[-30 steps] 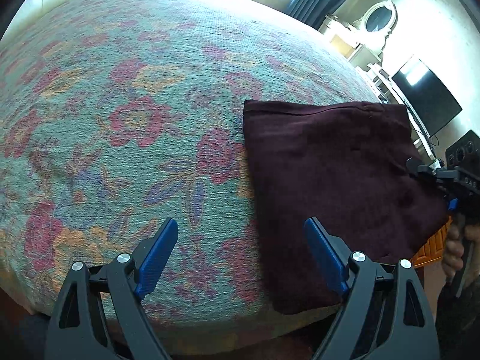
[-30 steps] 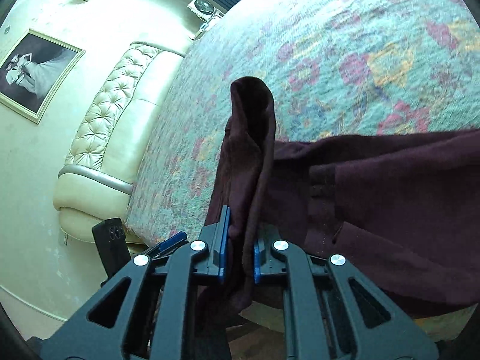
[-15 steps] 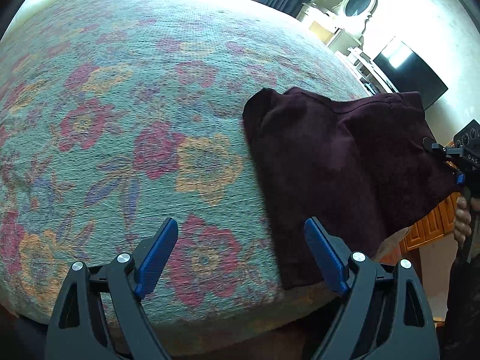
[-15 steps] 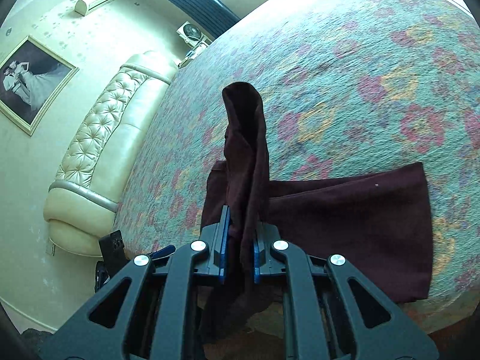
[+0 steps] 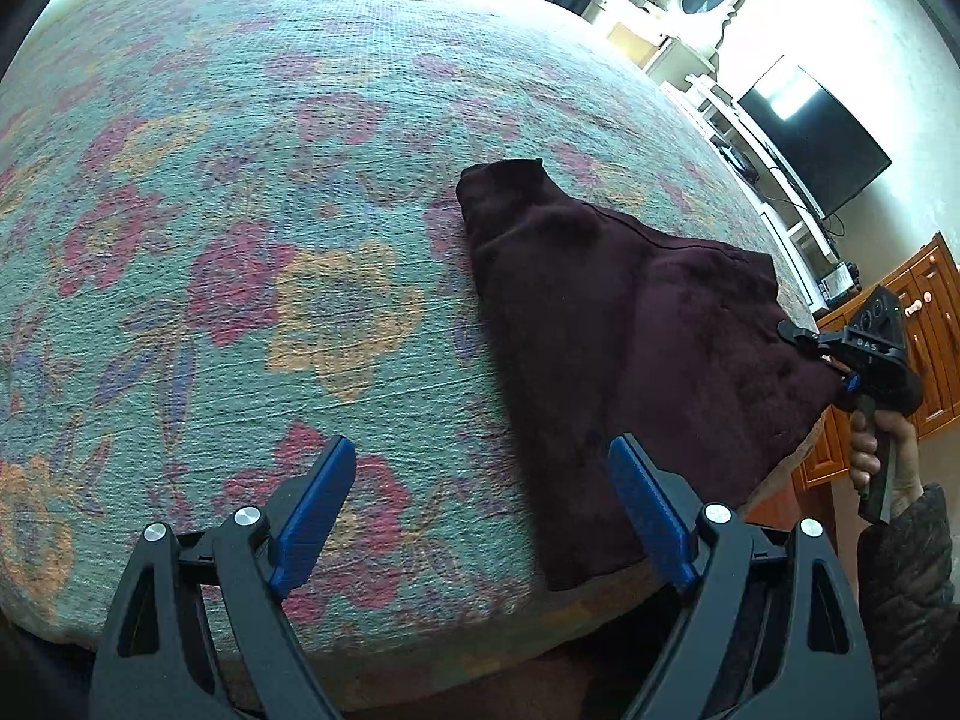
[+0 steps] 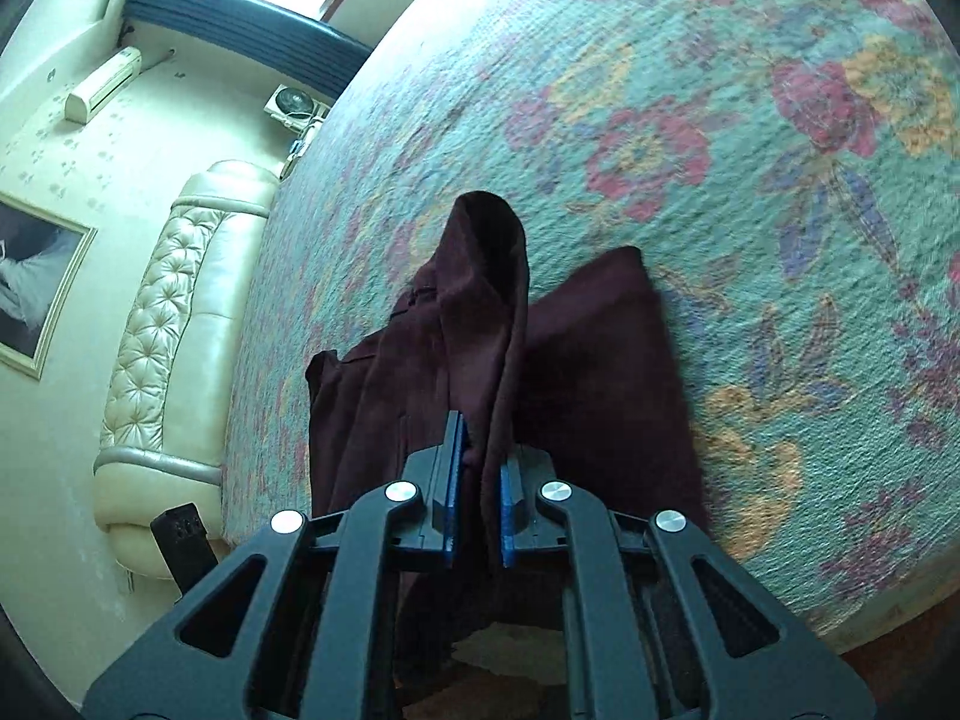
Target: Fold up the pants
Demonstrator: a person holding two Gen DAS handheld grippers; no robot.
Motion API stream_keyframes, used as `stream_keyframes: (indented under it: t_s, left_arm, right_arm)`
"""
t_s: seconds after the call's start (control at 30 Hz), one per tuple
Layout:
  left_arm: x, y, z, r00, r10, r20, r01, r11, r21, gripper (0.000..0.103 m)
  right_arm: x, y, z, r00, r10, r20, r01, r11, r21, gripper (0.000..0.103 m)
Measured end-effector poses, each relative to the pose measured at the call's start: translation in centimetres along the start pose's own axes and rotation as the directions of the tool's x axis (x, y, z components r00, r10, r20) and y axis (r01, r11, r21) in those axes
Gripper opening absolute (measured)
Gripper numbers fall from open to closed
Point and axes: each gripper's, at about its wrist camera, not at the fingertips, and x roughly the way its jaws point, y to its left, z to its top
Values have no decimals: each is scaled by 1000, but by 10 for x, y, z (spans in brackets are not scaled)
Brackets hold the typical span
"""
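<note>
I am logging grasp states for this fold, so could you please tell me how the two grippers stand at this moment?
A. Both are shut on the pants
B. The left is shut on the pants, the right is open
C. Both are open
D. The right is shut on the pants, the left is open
D: the right gripper pinches a raised fold of the dark pants, while the left gripper hangs wide open over the bedspread, holding nothing.

Right tongs have drawn pants sideways, bunched.
</note>
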Motion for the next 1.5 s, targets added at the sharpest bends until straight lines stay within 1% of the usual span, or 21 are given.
stream_keyframes:
  t_s: [0.17, 0.3, 0.37, 0.4, 0.43, 0.47, 0.5, 0.7, 0.8, 0.87, 0.97, 1.0, 1.13, 1.2, 1.23, 1.27, 1.3, 1.33, 1.4, 1.43, 1.5]
  left_arm:
    - [7, -4, 1, 1000, -7, -13, 7, 1000, 1, 85]
    - [11, -5, 0, 1000, -12, -21, 12, 1000, -4, 85]
    - [13, -3, 0, 1000, -20, -23, 19, 1000, -14, 85]
    - [13, -1, 1, 999, -24, -24, 23, 1000, -19, 85]
    - [14, 0, 0, 999, -32, -27, 31, 999, -28, 85]
    - [15, 2, -1, 998, -46, -32, 44, 998, -41, 85]
    - [15, 6, -2, 997, -60, -38, 58, 997, -53, 85]
    - [21, 16, -11, 985, -161, -68, 151, 979, -138, 85]
    - [22, 16, -12, 976, -204, -70, 191, 968, -162, 85]
    - [23, 15, -12, 964, -254, -74, 237, 954, -184, 85]
    - [29, 9, -13, 949, -303, -87, 280, 938, -205, 85]
    - [31, 8, -13, 947, -310, -88, 288, 935, -206, 85]
    - [38, 1, -13, 948, -309, -79, 289, 936, -201, 85]
    - [38, -1, -13, 946, -315, -74, 296, 934, -200, 85]
    - [39, -2, -13, 948, -310, -73, 291, 936, -199, 85]
    - [40, -4, -14, 951, -299, -74, 280, 939, -197, 77]
    - [41, -5, -14, 954, -289, -78, 270, 944, -192, 70]
    - [43, -7, -15, 957, -275, -91, 256, 950, -181, 59]
    - [44, -10, -16, 963, -251, -96, 233, 959, -163, 51]
    - [44, -11, -16, 965, -244, -98, 227, 961, -155, 43]
    - [44, -12, -16, 968, -231, -98, 214, 964, -156, 37]
  right_arm:
    - [3, -30, -5, 998, 59, 14, -60, 995, 79, 9]
    - [-11, -42, -7, 997, 64, 41, -69, 991, 118, 12]
    - [-23, -46, -9, 996, 69, 53, -76, 988, 137, 21]
    - [-30, -47, -11, 995, 77, 64, -85, 987, 138, 34]
    - [-36, -47, -13, 994, 68, 80, -79, 987, 138, 58]
    - [-41, -47, -17, 994, 53, 94, -65, 989, 132, 66]
    - [-44, -47, -21, 994, 51, 93, -63, 990, 126, 68]
    - [-35, -61, -42, 993, 111, 46, -117, 977, 176, 69]
    - [-26, -69, -49, 977, 206, 62, -215, 951, 221, 70]
    - [-20, -71, -52, 966, 249, 63, -257, 940, 224, 71]
    - [-11, -68, -52, 966, 254, 47, -258, 943, 211, 72]
    - [-10, -65, -52, 964, 260, 44, -264, 943, 203, 75]
    - [-1, -49, -46, 967, 255, 17, -255, 954, 158, 83]
    - [2, -44, -46, 970, 244, 14, -244, 958, 149, 83]
    - [4, -40, -46, 974, 227, 12, -227, 965, 133, 79]
    - [6, -35, -46, 981, 194, 5, -193, 975, 111, 74]
    - [10, -32, -48, 986, 165, -6, -164, 982, 96, 55]
    - [14, -30, -49, 986, 168, -11, -167, 981, 100, 41]
    - [16, -32, -52, 983, 184, -1, -183, 976, 117, 35]
    - [16, -34, -54, 981, 192, 3, -191, 974, 122, 33]
    - [17, -40, -55, 977, 213, 9, -212, 967, 143, 32]
